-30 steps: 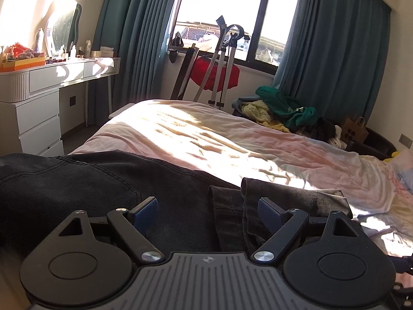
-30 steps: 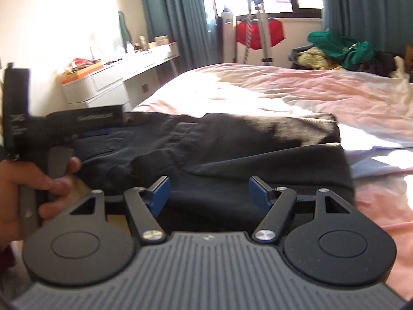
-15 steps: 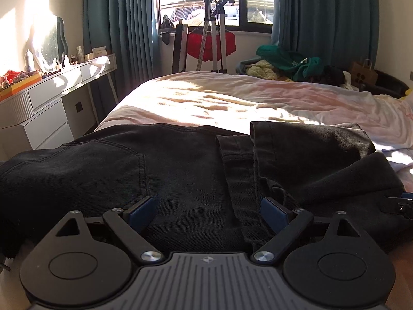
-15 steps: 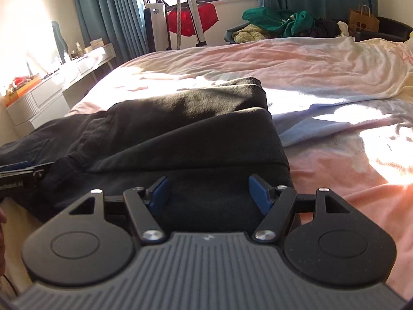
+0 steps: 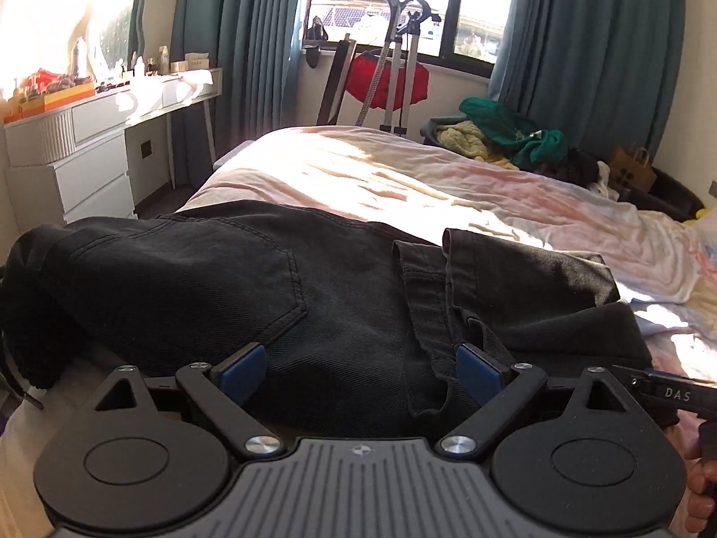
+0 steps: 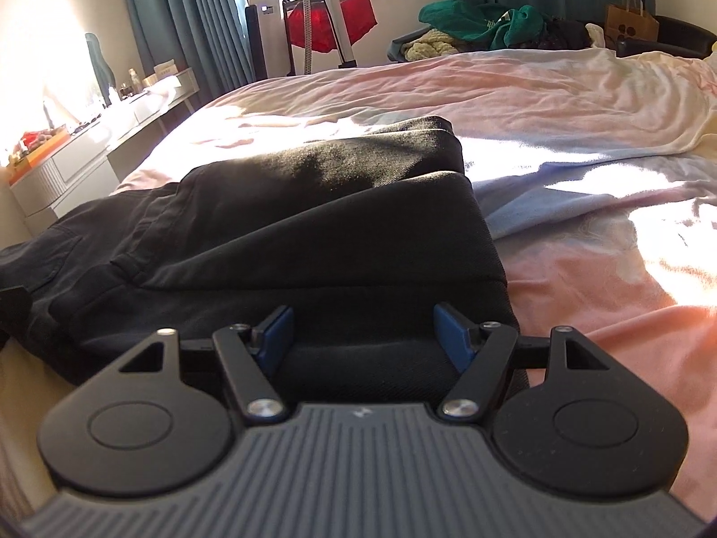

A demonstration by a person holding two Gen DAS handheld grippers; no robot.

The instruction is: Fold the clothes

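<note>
Left wrist view: my left gripper (image 5: pixel 360 370) has spread wider than a second ago, gripping nothing over the black jeans (image 5: pixel 251 296) lying bottom-centre on the bed (image 5: pixel 403 179), my right gripper (image 6: pixel 365 336) unclenched too, so fold released.
</note>
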